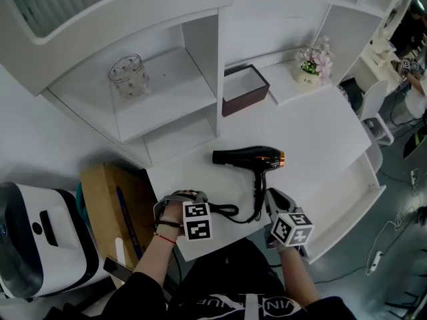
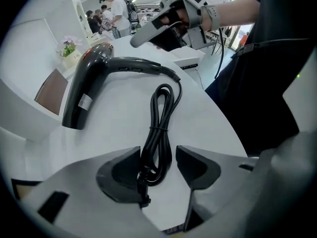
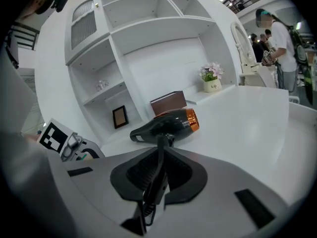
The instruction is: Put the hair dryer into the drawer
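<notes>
One hair dryer (image 1: 248, 157) lies on the desk (image 1: 313, 132), outside the drawer (image 1: 357, 195), with two claws at its near end.

Right claw (image 3: 157, 175): jaws closed on the dryer's handle, which runs from the black body toward the near edge; the body lies mid-desk, nozzle to the left, copper ring to the right. Left claw (image 2: 157, 157): jaws wide apart and pointing steeply down, astride the one tied cord bundle (image 2: 159, 133); the cord lies against one pad and clear of the other, so nothing is gripped. One drawer stands pulled out at the desk's right side. Far items counted: one brown box (image 1: 243, 89), one flower pot (image 1: 313, 62), and one glass jar (image 1: 129, 77) on the left shelf.
</notes>
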Available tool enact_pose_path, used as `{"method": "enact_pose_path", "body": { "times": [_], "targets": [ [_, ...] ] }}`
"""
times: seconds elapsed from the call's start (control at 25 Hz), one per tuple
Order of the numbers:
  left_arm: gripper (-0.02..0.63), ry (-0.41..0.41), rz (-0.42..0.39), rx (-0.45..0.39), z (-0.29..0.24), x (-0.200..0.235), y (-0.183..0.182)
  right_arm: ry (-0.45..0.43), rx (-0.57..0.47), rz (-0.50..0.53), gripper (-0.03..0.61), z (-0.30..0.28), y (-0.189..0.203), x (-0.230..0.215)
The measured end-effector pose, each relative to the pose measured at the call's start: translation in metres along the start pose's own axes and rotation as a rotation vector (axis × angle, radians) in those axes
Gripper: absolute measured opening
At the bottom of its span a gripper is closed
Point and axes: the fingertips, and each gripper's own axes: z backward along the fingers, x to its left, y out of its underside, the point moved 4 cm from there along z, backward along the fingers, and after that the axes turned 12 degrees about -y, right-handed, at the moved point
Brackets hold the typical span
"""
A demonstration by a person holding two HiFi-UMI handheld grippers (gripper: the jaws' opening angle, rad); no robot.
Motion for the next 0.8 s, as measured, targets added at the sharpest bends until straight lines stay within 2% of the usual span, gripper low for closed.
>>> {"method": "enact_pose_path", "body": {
  "times": [0.04, 0.12, 0.24, 0.48, 0.64, 0.8],
  "targets": [
    [0.215, 0.005, -0.006, 0.007, 0.000, 0.000, -0.001, -0.001, 0.015, -0.003, 0.017, -0.006, -0.003, -0.003],
    [0.213, 0.015, -0.018, 0.026, -0.001, 0.002, -0.001, -0.007, 0.054, -0.020, 0.127, -0.019, -0.007, -0.009],
    [0.215, 0.043, -0.027, 0.067, -0.004, 0.002, -0.003, -0.012, 0.128, -0.038, 0.161, -0.036, -0.008, -0.017],
    [0.215, 0.075, -0.181, 0.143, -0.007, -0.002, -0.010, -0.039, 0.244, -0.102, 0.196, -0.067, -0.010, -0.027],
    [0.215, 0.121, -0.175, 0.146, -0.009, 0.000, -0.010, -0.040, 0.279, -0.164, 0.198, -0.080, -0.009, -0.033],
    [0.215, 0.114, -0.184, 0.152, -0.009, -0.001, -0.011, -0.064, 0.276, -0.204, 0.195, -0.086, -0.006, -0.034]
  ]
}}
